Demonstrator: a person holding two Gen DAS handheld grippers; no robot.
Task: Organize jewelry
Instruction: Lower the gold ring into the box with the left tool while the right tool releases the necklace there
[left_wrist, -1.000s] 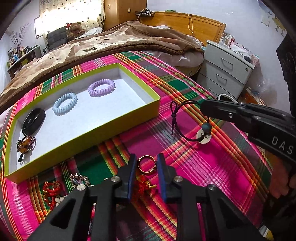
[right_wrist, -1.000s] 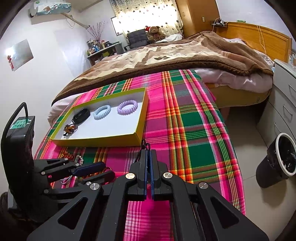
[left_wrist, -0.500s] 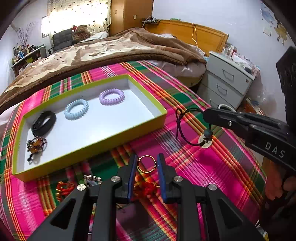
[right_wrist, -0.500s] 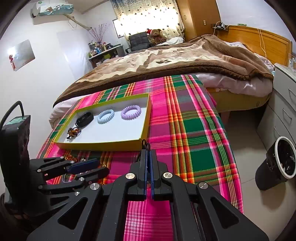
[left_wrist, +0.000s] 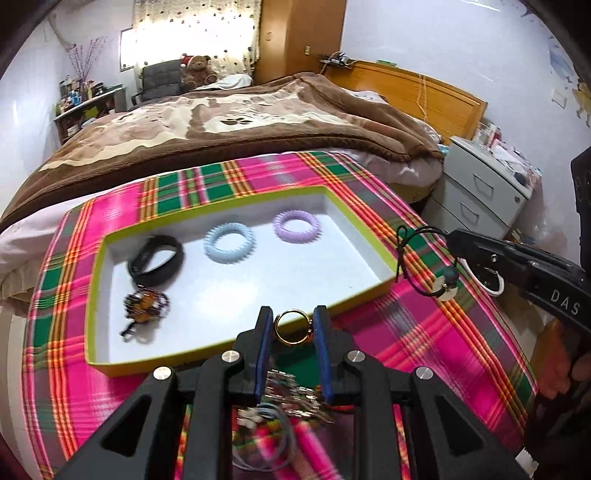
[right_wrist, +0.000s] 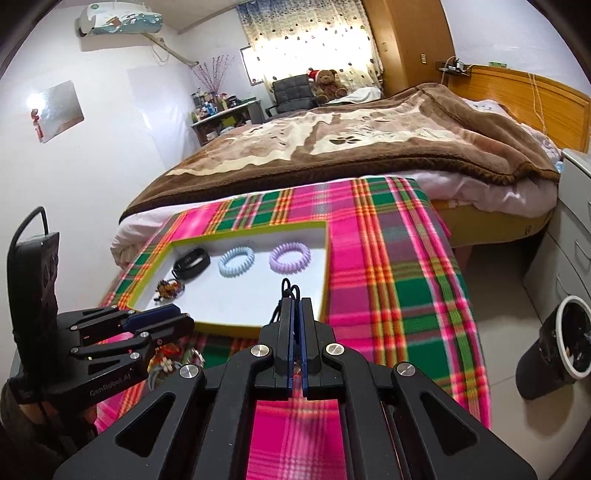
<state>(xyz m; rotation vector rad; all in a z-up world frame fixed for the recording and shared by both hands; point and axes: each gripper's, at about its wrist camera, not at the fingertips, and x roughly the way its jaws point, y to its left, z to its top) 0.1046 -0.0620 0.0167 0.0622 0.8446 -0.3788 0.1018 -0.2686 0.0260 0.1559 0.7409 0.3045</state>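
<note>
Left wrist view is showing the left gripper (left_wrist: 291, 328) nearest, its two blue-padded fingers standing apart with a gold metal ring (left_wrist: 290, 326) between them; whether the pads are touching the ring, one cannot tell. A blurred heap of mixed jewelry (left_wrist: 284, 398) is lying under it on the pink and green plaid cloth (left_wrist: 399, 332), probably waiting to be sorted. Just beyond, the shallow white tray with yellow-green rim (left_wrist: 373, 295) is holding a brown beaded bracelet (left_wrist: 144, 302), a black wristband (left_wrist: 157, 260), a light blue spiral hair tie (left_wrist: 229, 249) and a purple spiral hair tie (left_wrist: 297, 226), each lying apart from the others, so that none is tangling. To the right, the right gripper (left_wrist: 452, 240) is pressing its fingers together on a black cord necklace with a dark bead and a pale disc (left_wrist: 443, 284), which is hanging free beside the tray's right corner, seemingly on the way into the tray. Right wrist view is showing the cord (right_wrist: 286, 291) sticking out above the closed fingertips, over the tray.
</note>
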